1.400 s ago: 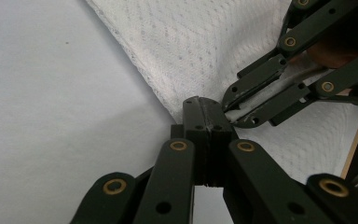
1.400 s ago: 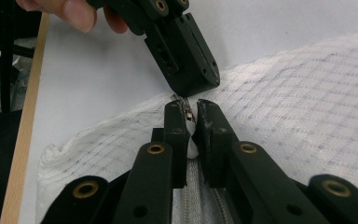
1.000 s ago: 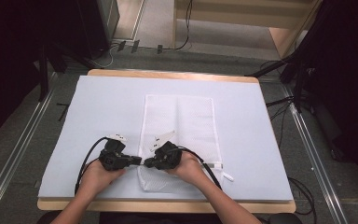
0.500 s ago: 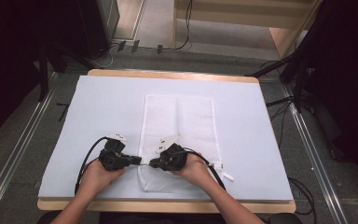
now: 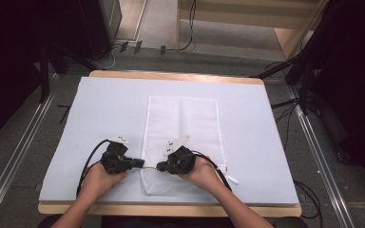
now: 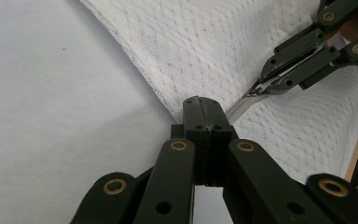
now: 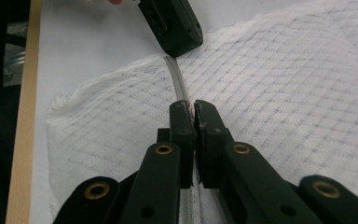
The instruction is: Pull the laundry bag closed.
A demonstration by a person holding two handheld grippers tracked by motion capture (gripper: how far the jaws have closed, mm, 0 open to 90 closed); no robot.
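Note:
A white mesh bag (image 5: 183,123) lies flat on the pale mat (image 5: 100,109), its zipper (image 5: 150,166) running along the near end. My left gripper (image 5: 141,164) is shut on the bag's left edge where the zipper tape ends (image 6: 204,112). Facing it from the right, my right gripper (image 5: 159,166) is shut on the zipper pull (image 7: 190,109). A short stretch of grey zipper tape (image 7: 177,84) spans the gap between the two grippers. In the left gripper view, the right gripper (image 6: 261,88) pinches the metal pull at upper right.
The wooden table edge (image 5: 171,76) frames the mat. Black cables trail from both grippers toward the near edge (image 5: 218,173). Metal floor rails (image 5: 313,142) and dark stands surround the table. The mat is bare left and right of the bag.
The right gripper has slid a little to the right, away from the left gripper, widening the gap and exposing more zipper tape. The left gripper has held still.

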